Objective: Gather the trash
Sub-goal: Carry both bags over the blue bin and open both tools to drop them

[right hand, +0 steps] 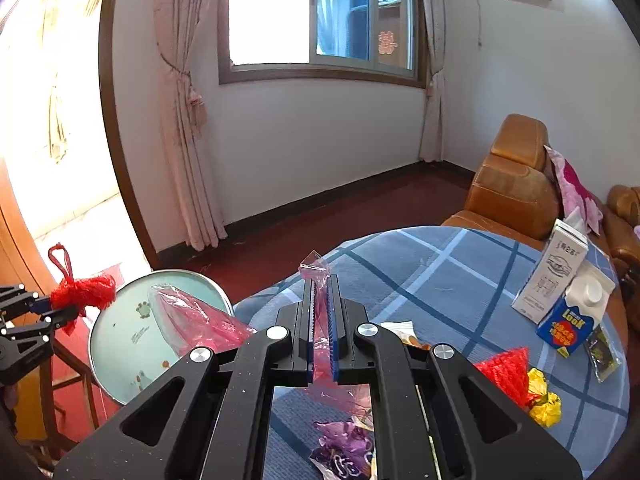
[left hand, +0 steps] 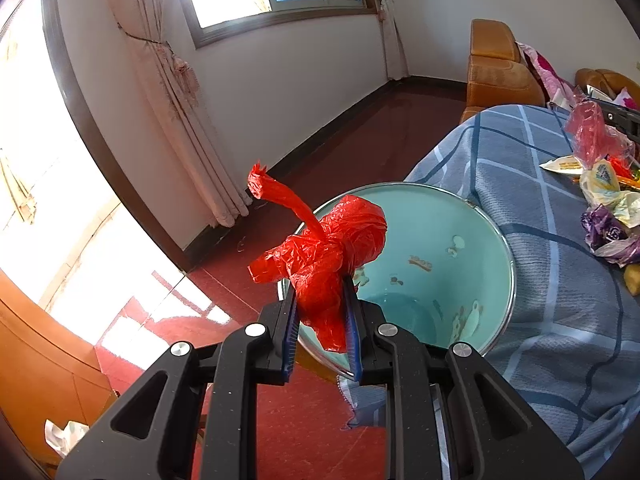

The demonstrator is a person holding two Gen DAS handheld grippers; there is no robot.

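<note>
The left tool point(left hand: 322, 320) has its two blue pads pressed on a crumpled bright red plastic bag point(left hand: 324, 256), tied in a knot, with one twisted end standing up to the left. This bag hangs over the near rim of a round pale turquoise basin with a metal edge point(left hand: 440, 240), and a few small scraps lie inside the basin. The basin stands low beside the round worktop covered with a blue checked cloth point(left hand: 540, 208). The right tool point(right hand: 322, 336) is fully closed on a thin strip of a transparent pink plastic bag point(right hand: 200, 320); the rest of this bag spreads to the left, over the edge of the basin. From the right wrist view, the left tool is seen at the far left with the red bag in its grip. On the cloth more trash lies: a purple crumpled wrapper point(right hand: 344, 444) just under the right tool, a red net piece point(right hand: 506, 372) touching a yellow shiny wrapper point(right hand: 544, 398), a blue and white milk carton point(right hand: 572, 320) and a tall white box point(right hand: 552, 276) standing just beside each other. Behind the worktop there is an orange leather armchair point(right hand: 512, 184), and further a window with pink curtains point(right hand: 180, 120).
</note>
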